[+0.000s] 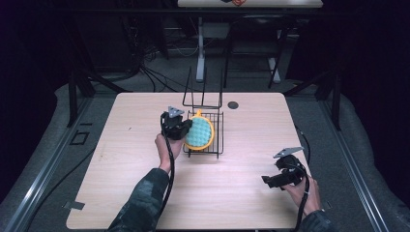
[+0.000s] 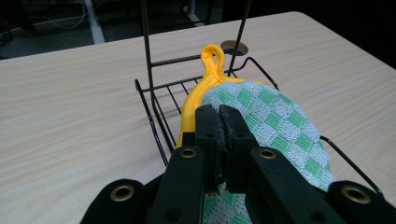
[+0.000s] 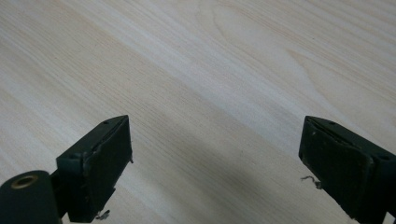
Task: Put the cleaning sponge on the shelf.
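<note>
A round green-and-white checked pot holder (image 1: pixel 199 132) with a yellow rim and loop lies tilted in a black wire rack (image 1: pixel 215 140) at the table's middle. My left gripper (image 1: pixel 181 126) is shut on the pot holder's near edge, at the rack's left side. In the left gripper view the pot holder (image 2: pixel 271 119) spreads to the right of the closed jaws, its yellow loop (image 2: pixel 212 56) pointing away, and the left gripper (image 2: pixel 219 114) pinches the cloth. My right gripper (image 1: pixel 267 181) rests low at the table's front right, open over bare wood (image 3: pixel 215 140).
The rack's tall wire back (image 1: pixel 203 89) rises behind its basket. A small dark round disc (image 1: pixel 233 104) lies on the table (image 1: pixel 121 183) just behind the rack. Table legs and cables stand on the floor beyond the far edge.
</note>
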